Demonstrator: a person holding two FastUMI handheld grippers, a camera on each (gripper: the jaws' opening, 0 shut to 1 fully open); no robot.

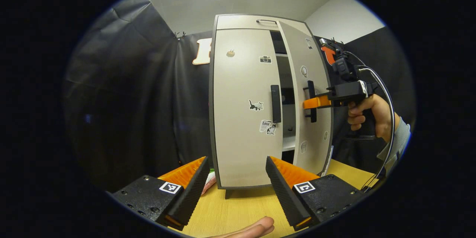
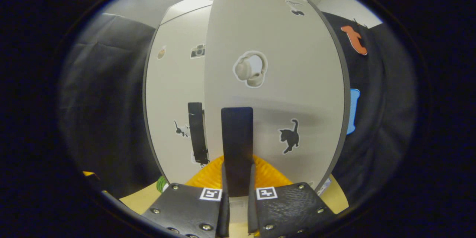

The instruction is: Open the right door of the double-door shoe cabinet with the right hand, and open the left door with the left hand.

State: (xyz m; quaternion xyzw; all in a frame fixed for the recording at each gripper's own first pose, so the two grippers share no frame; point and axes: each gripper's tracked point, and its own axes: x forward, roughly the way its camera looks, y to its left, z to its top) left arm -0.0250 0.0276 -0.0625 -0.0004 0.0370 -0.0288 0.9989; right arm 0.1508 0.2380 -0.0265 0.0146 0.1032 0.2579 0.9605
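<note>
Already ajar, right door (image 1: 310, 96) swings by its handle (image 2: 237, 148) in right gripper (image 2: 238, 193).

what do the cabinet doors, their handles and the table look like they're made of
Doors: likely laminated board, matte beige, flat and even with a dark edge band.
Handles: probably matte black plastic or painted metal; hard to tell which.
Table: looks like light wood or wood-look laminate, yellowish with faint grain.
</note>
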